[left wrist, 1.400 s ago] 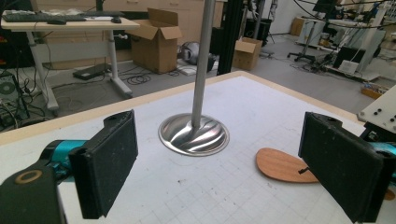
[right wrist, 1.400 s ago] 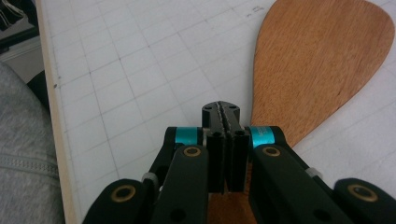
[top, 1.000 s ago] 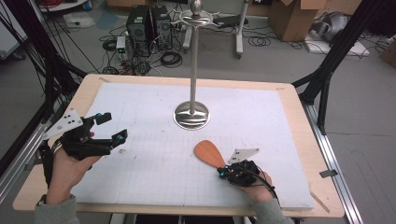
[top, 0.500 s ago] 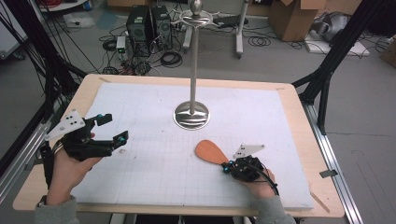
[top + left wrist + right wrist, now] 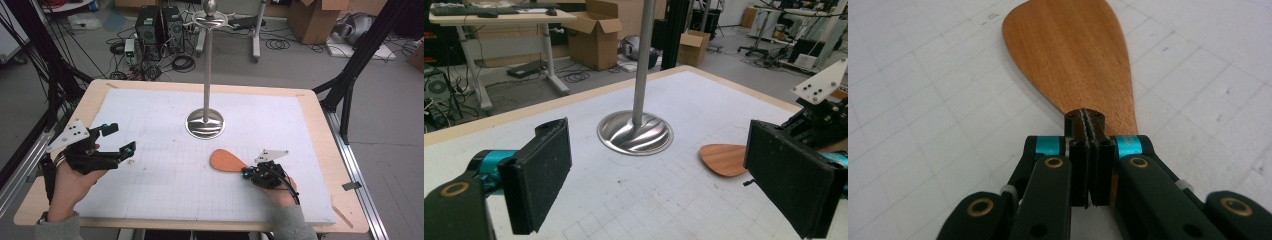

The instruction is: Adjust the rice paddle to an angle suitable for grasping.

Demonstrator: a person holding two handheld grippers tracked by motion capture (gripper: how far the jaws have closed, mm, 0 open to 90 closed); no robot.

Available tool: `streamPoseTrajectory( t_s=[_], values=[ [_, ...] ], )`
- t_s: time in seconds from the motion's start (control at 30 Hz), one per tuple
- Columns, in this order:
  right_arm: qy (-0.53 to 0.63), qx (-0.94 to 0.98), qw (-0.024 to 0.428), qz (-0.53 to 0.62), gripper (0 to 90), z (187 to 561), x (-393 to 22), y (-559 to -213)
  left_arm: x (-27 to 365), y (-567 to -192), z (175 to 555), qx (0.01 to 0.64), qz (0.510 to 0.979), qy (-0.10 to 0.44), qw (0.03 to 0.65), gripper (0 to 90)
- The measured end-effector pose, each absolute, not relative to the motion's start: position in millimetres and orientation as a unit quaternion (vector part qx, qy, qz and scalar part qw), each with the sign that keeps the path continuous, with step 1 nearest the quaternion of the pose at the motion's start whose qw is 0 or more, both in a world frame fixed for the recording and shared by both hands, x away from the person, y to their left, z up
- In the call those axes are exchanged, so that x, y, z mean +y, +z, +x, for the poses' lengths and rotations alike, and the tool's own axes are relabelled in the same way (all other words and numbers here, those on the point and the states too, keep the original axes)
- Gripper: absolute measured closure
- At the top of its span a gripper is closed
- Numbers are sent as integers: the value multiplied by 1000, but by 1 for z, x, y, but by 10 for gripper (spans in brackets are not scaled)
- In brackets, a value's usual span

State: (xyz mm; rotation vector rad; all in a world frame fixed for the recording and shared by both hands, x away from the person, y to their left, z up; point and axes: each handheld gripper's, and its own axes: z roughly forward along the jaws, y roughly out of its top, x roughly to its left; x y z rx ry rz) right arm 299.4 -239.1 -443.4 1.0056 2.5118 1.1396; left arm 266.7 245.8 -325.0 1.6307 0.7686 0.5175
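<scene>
Wooden spatula [image 5: 229,161] is clamped at its narrow end by the right gripper [image 5: 246,172], jaws pressed together; blade extends straight ahead of the jaws, flat on the white mat [image 5: 165,190]. Left gripper [image 5: 119,141] is held wide apart, empty, well off.

Spatula [image 5: 1070,55]: wood, warm brown, smooth with fine grain, matt.
Stand [image 5: 205,123]: polished metal, glossy, mirror-like base.
Worktop [image 5: 165,130]: white gridded sheet, matt, lightly scuffed; pale wood rim.
Left tool [image 5: 659,175]: black pads, rough, matt.
</scene>
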Motion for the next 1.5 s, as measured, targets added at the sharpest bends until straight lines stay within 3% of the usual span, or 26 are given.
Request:
streamPoseTrajectory(
  t_s=[0.47,0.7,1.5],
  values=[
    [395,838,113,360,891,314,-246,-446,257,-325,258,341,697,231,587,124],
    [413,835,122,343,891,320,-237,-431,265,-326,251,349,694,239,583,124],
    [423,836,121,328,891,370,-165,-434,279,-330,240,367,689,246,574,124]
  ],
)
